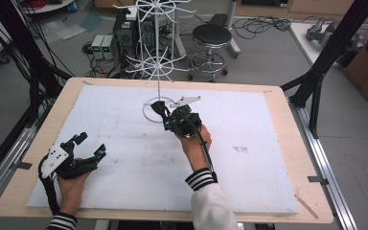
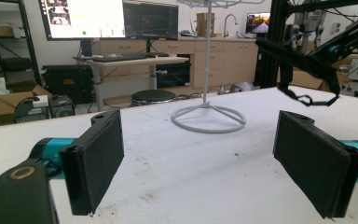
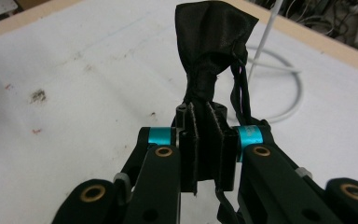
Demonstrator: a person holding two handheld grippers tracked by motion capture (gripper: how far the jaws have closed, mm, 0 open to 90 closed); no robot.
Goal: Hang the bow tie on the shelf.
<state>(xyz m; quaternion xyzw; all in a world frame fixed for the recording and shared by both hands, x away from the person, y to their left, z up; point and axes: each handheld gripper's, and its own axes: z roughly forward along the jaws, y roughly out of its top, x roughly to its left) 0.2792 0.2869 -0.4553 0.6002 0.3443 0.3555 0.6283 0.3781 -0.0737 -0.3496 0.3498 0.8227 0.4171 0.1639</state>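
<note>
The right gripper [image 3: 205, 154] was clamped on a black fabric pouch [image 3: 212, 44] near the table's [image 1: 278, 191] far edge, beside the white wire rack [image 1: 157, 67], hanging apparently still undone, while the left gripper [image 2: 205, 163] gaped empty at the near-left corner.

Showing as thin black cloth [image 3: 213, 42] with a faint satin sheen, creasing and bunching. Looking like white-coated metal wire, smooth: the stand [image 2: 208, 114]. Appearing matt and lightly stained: the white table cover [image 1: 124, 143], bordering on pale wood. Looking coarse and matt: the black pads [image 2: 95, 161].
</note>
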